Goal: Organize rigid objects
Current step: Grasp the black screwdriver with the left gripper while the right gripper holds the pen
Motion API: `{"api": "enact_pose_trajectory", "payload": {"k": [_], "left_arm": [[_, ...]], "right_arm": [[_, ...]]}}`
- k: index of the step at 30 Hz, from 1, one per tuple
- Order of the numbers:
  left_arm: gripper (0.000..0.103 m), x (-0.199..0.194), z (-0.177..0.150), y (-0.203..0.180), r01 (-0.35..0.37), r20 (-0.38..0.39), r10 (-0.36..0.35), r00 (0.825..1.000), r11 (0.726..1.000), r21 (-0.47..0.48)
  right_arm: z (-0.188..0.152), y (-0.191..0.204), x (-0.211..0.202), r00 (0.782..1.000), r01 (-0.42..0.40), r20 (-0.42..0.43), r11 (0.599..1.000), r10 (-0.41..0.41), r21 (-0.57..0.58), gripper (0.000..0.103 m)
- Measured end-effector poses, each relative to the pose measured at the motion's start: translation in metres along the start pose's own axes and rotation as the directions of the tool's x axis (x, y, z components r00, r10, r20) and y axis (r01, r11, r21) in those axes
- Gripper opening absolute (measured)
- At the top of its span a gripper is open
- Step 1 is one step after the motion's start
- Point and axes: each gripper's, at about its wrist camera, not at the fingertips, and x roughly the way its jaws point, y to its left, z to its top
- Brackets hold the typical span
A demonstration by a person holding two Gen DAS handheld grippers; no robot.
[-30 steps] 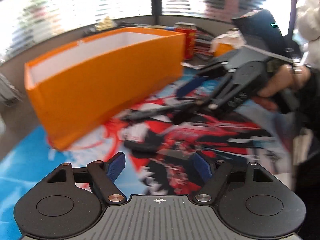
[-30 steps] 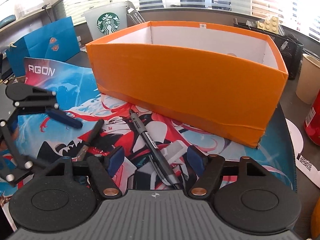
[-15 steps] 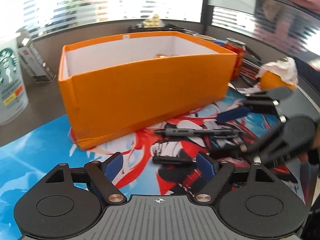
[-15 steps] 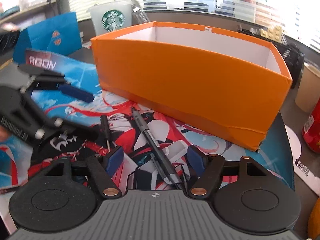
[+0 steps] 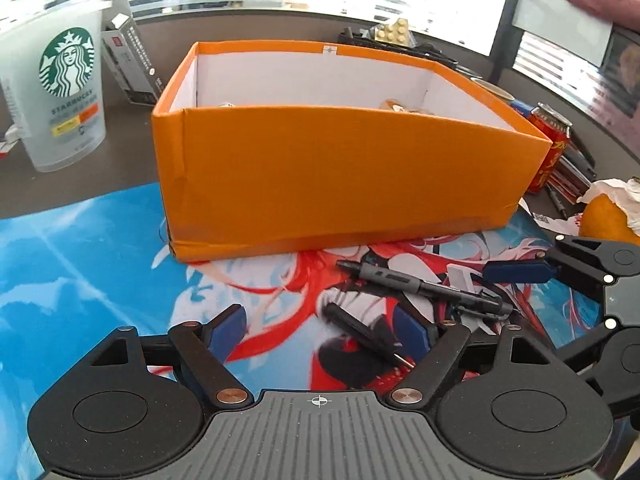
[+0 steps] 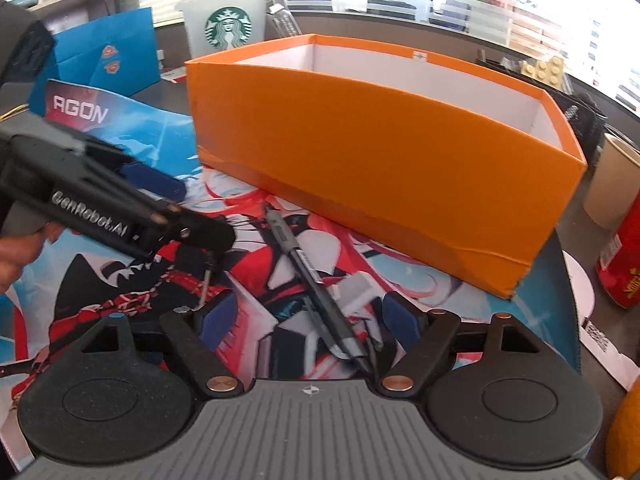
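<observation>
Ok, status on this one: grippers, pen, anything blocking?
Left hand-held gripper open, over small screwdriver. Right hand-held gripper open, just widened, pen lying between its fingers, ungripped. Orange box unobstructed.

Left wrist view has rolled upright: the orange box [image 5: 340, 152], earlier tilted and blurred at upper left, now sits level across the centre. Starbucks cup [image 5: 60, 92] has entered at upper left. The right gripper [image 5: 520, 272] has dropped from upper right to the right edge.

Right wrist view: left gripper [image 6: 192, 216] has swung from the left edge in toward centre, now over the small screwdriver [image 6: 206, 280].

Both grippers' jaws have just been opening; the black pen [image 6: 316, 284] lies between the right jaws, untouched.
</observation>
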Motion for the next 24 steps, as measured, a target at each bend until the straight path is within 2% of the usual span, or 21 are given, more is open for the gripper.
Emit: {"api": "enact_pose_trajectory", "payload": {"k": [2, 5, 7, 9, 12, 14, 22, 24], "left_arm": [[0.079, -0.002, -0.006, -0.009, -0.037, 0.014, 0.037, 0.999, 0.999, 0.019], [0.069, -0.006, -0.015, -0.022, -0.054, 0.040, 0.052, 0.998, 0.997, 0.060], [0.061, -0.008, -0.018, -0.027, -0.055, 0.051, 0.052, 0.997, 0.996, 0.065], [0.043, -0.009, -0.019, -0.028, -0.072, 0.065, 0.068, 0.996, 0.995, 0.067], [0.028, -0.009, -0.019, -0.026, -0.092, 0.080, 0.086, 0.993, 0.993, 0.077], [0.026, -0.009, -0.021, -0.025, -0.102, 0.093, 0.092, 0.991, 0.989, 0.107], [0.026, -0.020, -0.025, -0.001, -0.104, 0.075, 0.098, 0.992, 0.990, 0.092], [0.031, -0.020, -0.025, 0.004, -0.127, 0.078, 0.121, 0.990, 0.988, 0.082]], "right_arm": [[0.001, -0.003, -0.001, 1.000, 0.010, 0.007, 1.000, -0.010, 0.003, 0.065], [0.001, -0.006, -0.002, 1.000, 0.011, 0.015, 1.000, -0.011, 0.005, 0.046], [0.001, -0.006, -0.003, 1.000, 0.009, 0.015, 1.000, -0.009, 0.005, 0.039], [0.002, -0.005, -0.004, 1.000, 0.011, 0.011, 1.000, -0.011, 0.002, 0.035], [0.003, -0.002, -0.005, 1.000, 0.011, -0.002, 1.000, -0.011, -0.006, 0.028], [0.004, 0.001, -0.005, 1.000, 0.016, -0.007, 1.000, -0.016, -0.012, 0.027], [0.006, 0.010, -0.004, 1.000, 0.004, -0.019, 1.000, -0.004, -0.006, 0.027], [0.006, 0.012, -0.001, 1.000, 0.002, -0.008, 1.000, -0.002, 0.000, 0.030]]}}
